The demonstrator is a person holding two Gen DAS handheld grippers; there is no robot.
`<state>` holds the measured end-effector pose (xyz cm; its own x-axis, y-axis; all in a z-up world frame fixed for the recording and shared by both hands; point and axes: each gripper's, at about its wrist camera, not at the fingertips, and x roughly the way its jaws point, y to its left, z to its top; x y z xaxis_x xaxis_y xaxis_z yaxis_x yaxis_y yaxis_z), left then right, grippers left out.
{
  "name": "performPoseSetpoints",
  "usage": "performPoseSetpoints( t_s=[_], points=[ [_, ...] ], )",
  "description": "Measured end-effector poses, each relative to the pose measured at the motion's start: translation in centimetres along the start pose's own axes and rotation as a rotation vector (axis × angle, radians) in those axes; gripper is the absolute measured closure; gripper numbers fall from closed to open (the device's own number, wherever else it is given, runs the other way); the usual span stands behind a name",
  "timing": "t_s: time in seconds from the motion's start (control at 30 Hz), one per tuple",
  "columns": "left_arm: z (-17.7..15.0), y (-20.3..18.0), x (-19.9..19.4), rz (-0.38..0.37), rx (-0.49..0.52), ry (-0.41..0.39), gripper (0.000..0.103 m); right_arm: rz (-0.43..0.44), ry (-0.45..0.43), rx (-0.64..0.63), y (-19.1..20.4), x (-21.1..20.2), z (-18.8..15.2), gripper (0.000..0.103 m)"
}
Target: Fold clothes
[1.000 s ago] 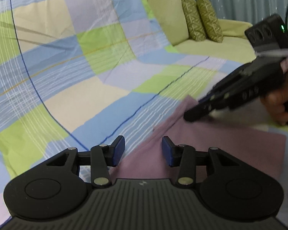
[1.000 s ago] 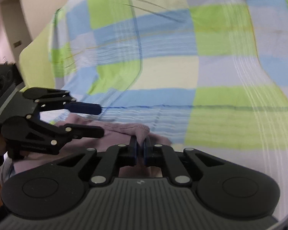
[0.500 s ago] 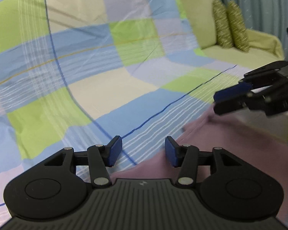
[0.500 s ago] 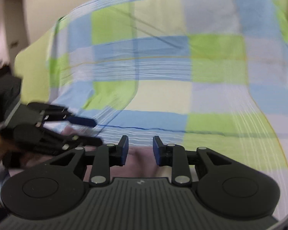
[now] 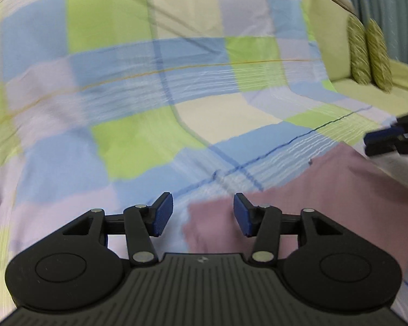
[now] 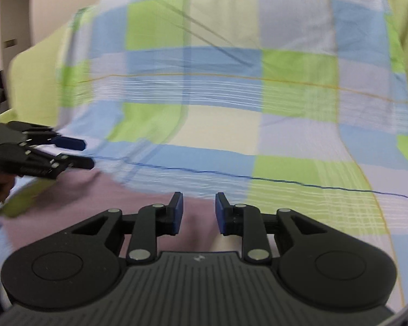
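A mauve pink garment (image 5: 326,187) lies flat on a checked bedsheet (image 5: 155,81); it also shows in the right wrist view (image 6: 95,193). My left gripper (image 5: 202,214) is open and empty, just above the garment's near left corner. My right gripper (image 6: 197,213) is open and empty over the garment's edge. The right gripper shows at the right edge of the left wrist view (image 5: 394,141); the left gripper shows at the left of the right wrist view (image 6: 76,153), jaws apart.
The blue, green and cream checked sheet (image 6: 217,95) covers a sofa. Two green patterned cushions (image 5: 370,51) stand at the sofa's far right against a yellow-green backrest (image 5: 331,35). A grey curtain (image 5: 389,13) hangs behind.
My right gripper was shut on a bunched fold of the garment, opened and let it go; the garment now lies flat. Both grippers have pulled back and apart.
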<state>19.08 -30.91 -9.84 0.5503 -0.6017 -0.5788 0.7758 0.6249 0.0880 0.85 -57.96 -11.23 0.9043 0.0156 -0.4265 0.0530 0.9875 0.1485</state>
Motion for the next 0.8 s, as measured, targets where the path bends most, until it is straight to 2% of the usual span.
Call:
performPoseSetpoints(
  t_s=[0.07,0.13,0.2,0.27,0.3,0.43,0.6,0.67,0.7,0.73,0.77,0.8],
  points=[
    [-1.3,0.6,0.5,0.025,0.01,0.05,0.047,0.031,0.034,-0.025,1.4,-0.2,-0.9,0.081],
    [-1.8,1.5,0.3,0.025,-0.007,0.052,0.045,0.04,0.105,-0.052,2.4,0.1,-2.0,0.08],
    [-1.7,1.8,-0.2,0.041,-0.016,0.044,0.045,0.005,0.12,-0.071,2.7,-0.1,-2.6,0.08],
    [-1.4,1.5,-1.1,0.093,0.025,0.03,0.048,-0.035,0.121,-0.062,2.7,-0.7,-2.6,0.08],
    [-1.3,1.6,-1.4,0.094,0.029,0.023,0.048,-0.05,0.115,-0.046,2.8,-1.4,-2.5,0.079],
    [-0.3,2.8,-1.4,-0.035,-0.054,-0.025,0.048,-0.062,0.099,-0.007,3.5,-3.5,-2.6,0.074],
    [1.3,3.2,2.2,-0.151,-0.012,0.025,0.049,-0.049,0.103,0.005,4.4,-4.4,-3.4,0.072],
    [1.6,3.0,3.7,-0.216,0.017,0.05,0.056,-0.048,0.106,0.006,4.6,-4.3,-3.4,0.071],
    [1.6,2.8,4.1,-0.222,0.038,0.048,0.065,-0.047,0.108,0.006,4.7,-4.3,-3.4,0.07],
    [1.6,2.5,4.1,-0.215,0.062,0.039,0.087,-0.046,0.11,0.005,4.7,-4.2,-3.4,0.069],
    [1.5,2.2,4.1,-0.208,0.085,0.03,0.093,-0.045,0.113,0.005,4.8,-4.1,-3.4,0.068],
    [1.4,1.9,3.8,-0.2,0.096,0.018,0.095,-0.045,0.115,0.004,4.9,-4.0,-3.4,0.068]
  ],
)
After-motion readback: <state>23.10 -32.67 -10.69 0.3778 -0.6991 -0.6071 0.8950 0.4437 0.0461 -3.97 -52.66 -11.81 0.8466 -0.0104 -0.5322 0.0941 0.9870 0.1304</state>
